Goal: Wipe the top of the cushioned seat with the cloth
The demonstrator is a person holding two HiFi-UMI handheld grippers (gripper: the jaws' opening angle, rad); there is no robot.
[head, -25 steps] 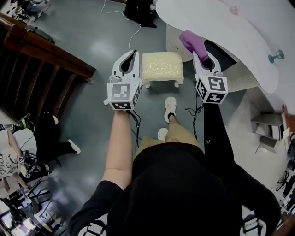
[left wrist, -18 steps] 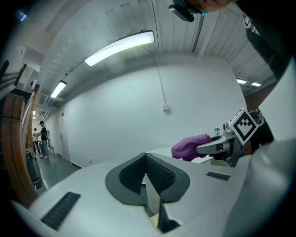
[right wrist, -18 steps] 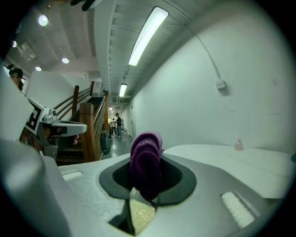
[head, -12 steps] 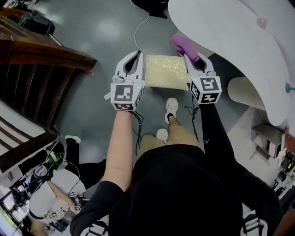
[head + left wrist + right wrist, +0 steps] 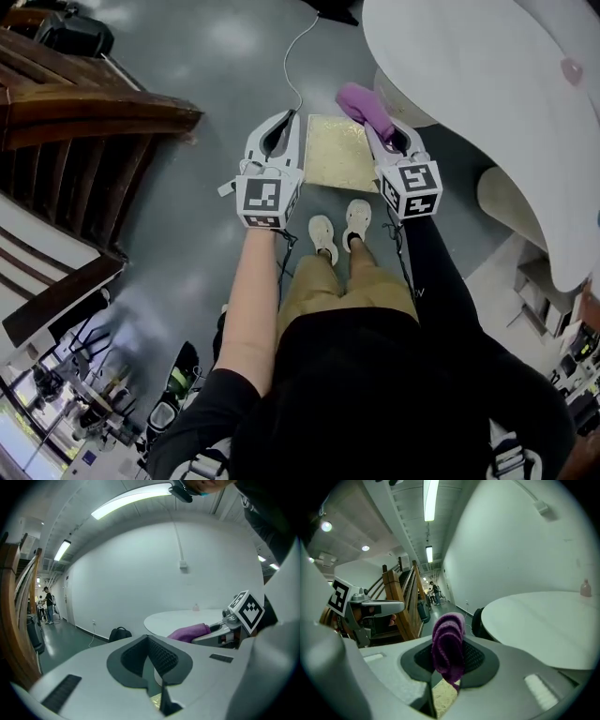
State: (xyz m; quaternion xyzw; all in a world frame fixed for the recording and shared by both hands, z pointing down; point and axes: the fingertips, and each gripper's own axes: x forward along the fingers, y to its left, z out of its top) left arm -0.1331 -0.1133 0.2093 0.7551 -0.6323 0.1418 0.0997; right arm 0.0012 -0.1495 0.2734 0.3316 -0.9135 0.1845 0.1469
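Left gripper (image 5: 287, 124) hangs just left of the cushioned seat (image 5: 336, 155), fingertips together and nothing between them. Right gripper (image 5: 389, 137) is at the seat's right edge, clamped on a purple cloth (image 5: 361, 101) that projects ahead of its jaws. Two white shoes (image 5: 339, 232) stand behind and between the grippers. A white round table (image 5: 487, 84) lies right of the right gripper.

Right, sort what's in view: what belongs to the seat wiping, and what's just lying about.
For the job: cushioned seat, purple cloth, right hand-held gripper gripping it.

Just lying about: white round table, black bag, wooden staircase, floor cable; left hand-held gripper, empty.
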